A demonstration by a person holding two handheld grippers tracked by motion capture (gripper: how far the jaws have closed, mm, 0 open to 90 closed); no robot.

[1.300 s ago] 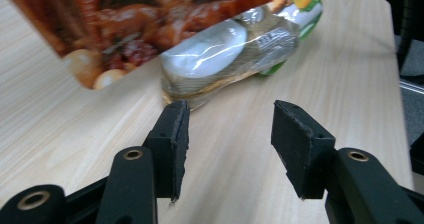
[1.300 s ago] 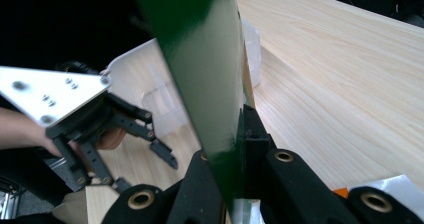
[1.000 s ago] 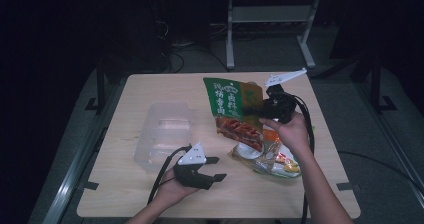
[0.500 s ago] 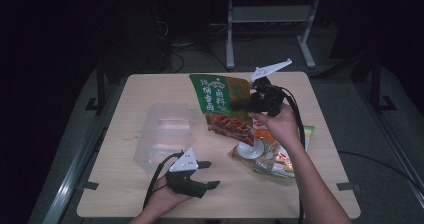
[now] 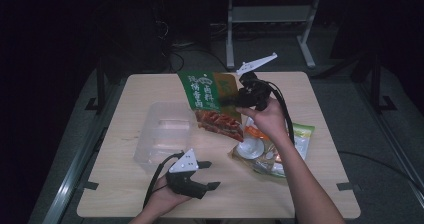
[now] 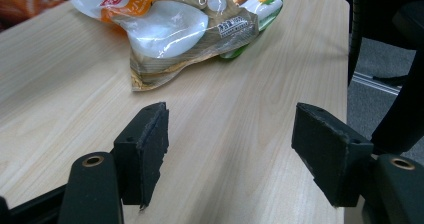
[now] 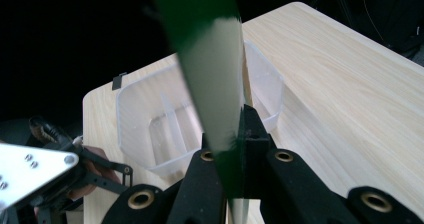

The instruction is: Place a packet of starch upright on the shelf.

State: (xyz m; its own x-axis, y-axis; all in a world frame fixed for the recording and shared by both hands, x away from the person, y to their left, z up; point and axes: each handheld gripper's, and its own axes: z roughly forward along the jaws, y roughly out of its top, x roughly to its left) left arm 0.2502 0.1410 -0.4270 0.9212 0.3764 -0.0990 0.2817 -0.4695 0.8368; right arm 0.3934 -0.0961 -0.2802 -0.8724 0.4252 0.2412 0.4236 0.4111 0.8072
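Right gripper (image 5: 235,100) clamped tight on the edge of the green snack bag (image 5: 210,104), bag hanging in the air just beside the clear plastic bin (image 5: 162,134), toward the far corner of it. Best to carry the bag level over the bin, lower until the bottom rests inside, and only then let go; left gripper (image 5: 212,176) jaws spread wide and empty, low over the table (image 5: 320,184) on the near side of the bin. Bag's print too small to read, its lower end cut off in the right gripper view.
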